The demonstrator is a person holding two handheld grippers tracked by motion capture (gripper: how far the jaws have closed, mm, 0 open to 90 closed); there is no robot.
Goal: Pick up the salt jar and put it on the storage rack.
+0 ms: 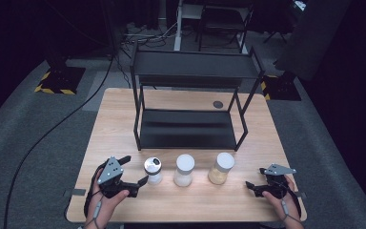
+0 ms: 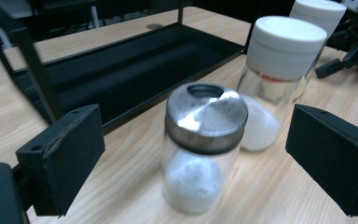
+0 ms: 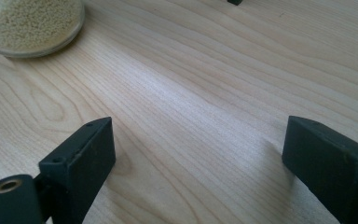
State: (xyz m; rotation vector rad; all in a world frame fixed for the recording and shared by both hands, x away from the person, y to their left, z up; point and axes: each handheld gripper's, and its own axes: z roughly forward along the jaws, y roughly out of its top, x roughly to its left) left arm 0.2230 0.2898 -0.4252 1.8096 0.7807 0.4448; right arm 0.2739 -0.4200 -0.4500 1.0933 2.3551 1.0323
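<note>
High view: three jars (image 1: 184, 170) before one two-tier black rack (image 1: 190, 95), two grippers, left (image 1: 134, 170) and right (image 1: 256, 178), fingers spread.

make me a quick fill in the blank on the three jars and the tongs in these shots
1. The jar nearest the left tongs has a ____ lid, unlike the two white-lidded jars.
2. The middle jar holds a powder coloured ____.
3. The yellowish-grain jar stands nearest the ____ tongs.
4. Both shelves of the black rack hold ____ jars.

Missing words: metal; white; right; no
</note>
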